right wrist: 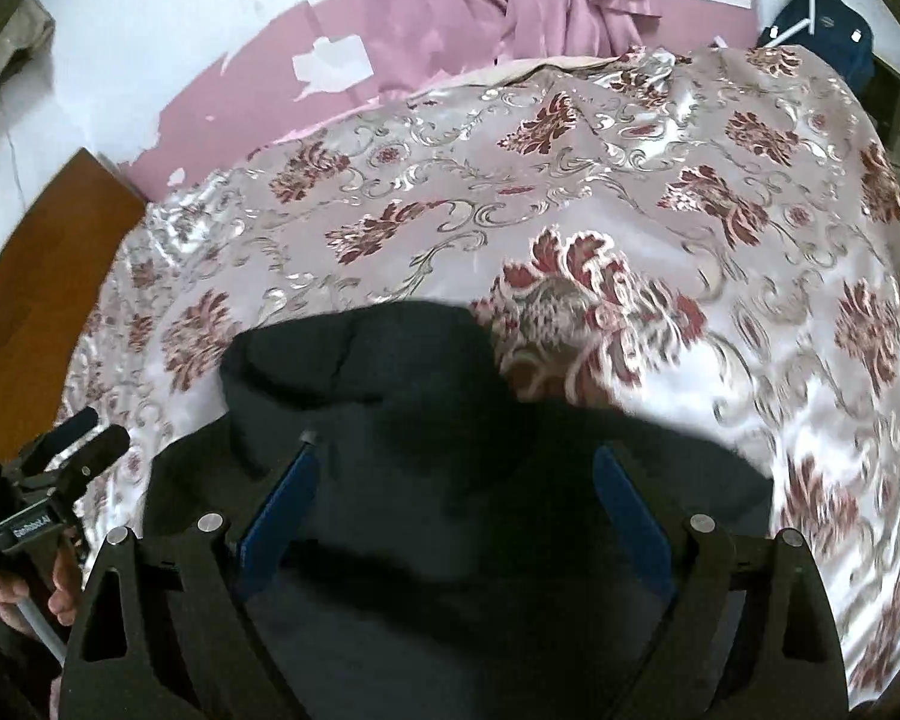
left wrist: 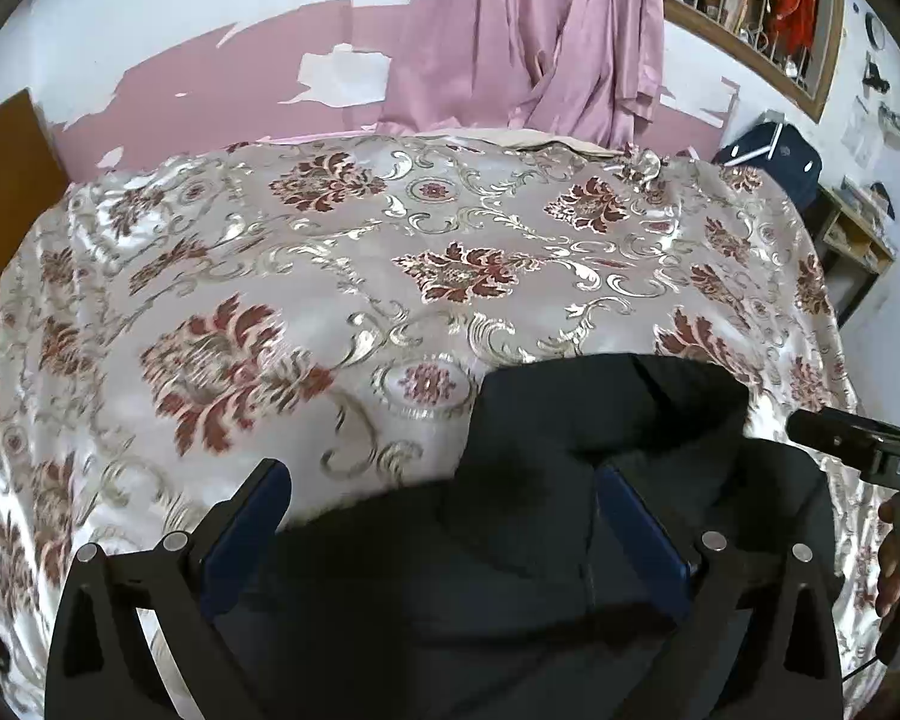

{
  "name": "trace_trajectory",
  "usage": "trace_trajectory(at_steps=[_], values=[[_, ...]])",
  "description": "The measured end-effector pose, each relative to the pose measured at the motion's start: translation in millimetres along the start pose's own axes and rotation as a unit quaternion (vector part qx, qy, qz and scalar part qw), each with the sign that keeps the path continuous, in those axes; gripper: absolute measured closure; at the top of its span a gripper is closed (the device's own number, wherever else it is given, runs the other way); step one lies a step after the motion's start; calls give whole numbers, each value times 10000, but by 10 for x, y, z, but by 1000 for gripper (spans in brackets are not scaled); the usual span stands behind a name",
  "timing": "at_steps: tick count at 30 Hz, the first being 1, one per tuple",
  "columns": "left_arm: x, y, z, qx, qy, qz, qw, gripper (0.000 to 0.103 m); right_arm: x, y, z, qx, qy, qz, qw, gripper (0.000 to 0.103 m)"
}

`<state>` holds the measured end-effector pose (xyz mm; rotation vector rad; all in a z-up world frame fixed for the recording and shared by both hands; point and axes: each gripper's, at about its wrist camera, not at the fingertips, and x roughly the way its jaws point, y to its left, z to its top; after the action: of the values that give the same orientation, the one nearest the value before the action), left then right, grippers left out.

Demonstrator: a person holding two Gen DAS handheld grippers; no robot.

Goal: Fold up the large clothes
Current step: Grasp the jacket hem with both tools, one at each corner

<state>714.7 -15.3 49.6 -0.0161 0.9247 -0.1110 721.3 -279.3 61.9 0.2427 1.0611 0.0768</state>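
On the left wrist view, my left gripper [left wrist: 444, 498] has its jaws spread wide, blue pads [left wrist: 252, 516] on black angular arms, nothing pinched between them. Dark garment [left wrist: 600, 450] sits under and ahead of them, matte, thick-looking, soft rounded folds, a hood-like hump at its far end; the right pad lies against or just over the cloth, I can't tell which. It lies on the near edge of the bedspread [left wrist: 330, 252], glossy satin with maroon floral medallions and silvery scrollwork, lightly wrinkled. Beyond the bed hangs a pink curtain [left wrist: 528, 30], smooth with vertical pleats, against a pink wall with peeling white patches. At the right edge I see the right gripper [left wrist: 858, 444], black and boxy, with a hand [left wrist: 894, 552] on its handle. Switching to the right wrist view, my right gripper [right wrist: 456, 480] is also spread wide, blue pads [right wrist: 282, 510] either side of the dark garment [right wrist: 426, 420], not clamped on it. Same matte fabric, lumpy, the rounded hump pointing away across the shiny bedspread [right wrist: 720, 210]. At lower left the left gripper [right wrist: 72, 450] shows up, a hand [right wrist: 60, 588] wrapped round its grip.
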Motion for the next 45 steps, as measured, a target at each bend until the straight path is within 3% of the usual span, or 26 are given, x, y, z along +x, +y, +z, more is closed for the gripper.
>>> trace_trajectory(at_steps=[2,5,7,11,12,13,14,15,16,17,20,22,26,31,36,41,45], values=[[138,-64,43,166,-74,78,9998,0,217,2,123,70,99,-103,9999,13],[462,-164,96,467,149,262,9985,3,427,7,245,45,296,-131,9995,13],[614,-188,102,624,307,353,9970,43,505,-11,307,86,305,-98,9995,13],[704,-162,96,639,349,-9,9973,68,637,-18,322,203,177,57,9996,16],[708,-169,110,617,337,-108,9975,76,670,3,315,133,169,91,9997,20],[708,-188,125,605,296,-170,9976,88,699,40,302,47,166,89,9998,33],[713,-209,142,619,266,-190,9975,93,722,65,293,-14,166,85,9998,48],[719,-233,157,628,248,-128,9976,95,747,84,294,-59,201,53,9998,56],[708,-248,160,620,194,-60,9979,96,765,92,294,-96,255,4,9996,73],[673,-276,143,656,131,66,9977,97,764,91,299,-126,270,-26,9996,83],[505,-309,79,817,-152,348,9959,97,620,79,267,-320,93,-31,9994,92],[341,-246,14,815,-335,392,9953,98,484,32,234,-476,-81,-2,9988,93],[82,-83,-211,645,-513,104,9965,98,170,-94,-9,-654,-411,99,9970,96],[-45,-142,-580,976,-466,139,9940,98,-17,-140,-391,-1002,-607,27,9931,97],[39,-121,-892,781,-159,3,9968,98,33,-162,-660,-1257,-420,-39,9912,97],[171,-171,-1121,926,-19,65,9957,98,165,-193,-897,-1412,-213,-150,9896,97],[236,-210,-1211,1083,-135,146,9939,98,261,-208,-1014,-1366,-148,-71,9905,97]])
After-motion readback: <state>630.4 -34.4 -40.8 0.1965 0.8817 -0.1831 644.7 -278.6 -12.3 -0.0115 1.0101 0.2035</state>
